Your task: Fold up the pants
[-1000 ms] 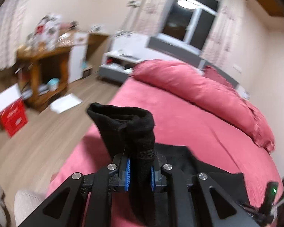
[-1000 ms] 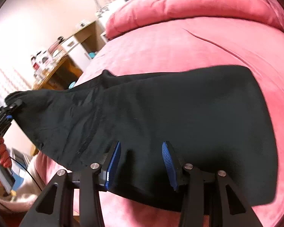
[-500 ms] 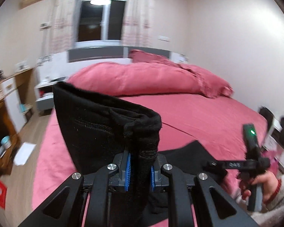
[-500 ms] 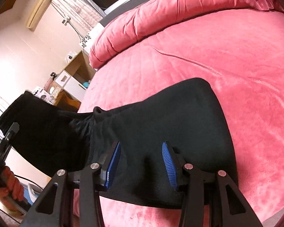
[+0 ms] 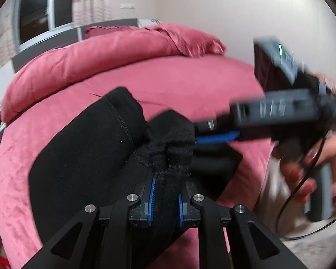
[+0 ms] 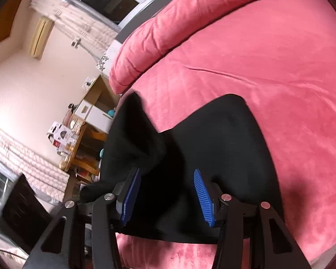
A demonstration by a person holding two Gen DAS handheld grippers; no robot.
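Black knit pants (image 5: 82, 157): lying on a red bedspread (image 5: 190, 83), one bunched end lifted off it. Near edge flat on the bed in the right wrist view, a peak of cloth raised at its left side.

Left gripper (image 5: 165, 198): jaws closed tight on a thick wad of the pants, blue pads pressed into the cloth on both sides. A second ago this wad was held out over the floor side of the bed, facing the desk; it has since swung across and now sits over the middle of the pants, beside the right gripper.

Right gripper (image 6: 168, 196): jaws wide apart, nothing between the blue pads, poised over the near edge of the pants (image 6: 212, 157). In the left wrist view its tip (image 5: 215, 137) is just beside the carried wad; whether it touches the cloth cannot be told through the blur. Its spread is unchanged over the last second.

Red pillows (image 5: 89, 53): along the head of the bed, well apart from the pants.

Status: the lifted end has been brought over the rest, so the first fold looks nearly laid. Judged next: lower the wad onto the lower layer, line up the edges, release.
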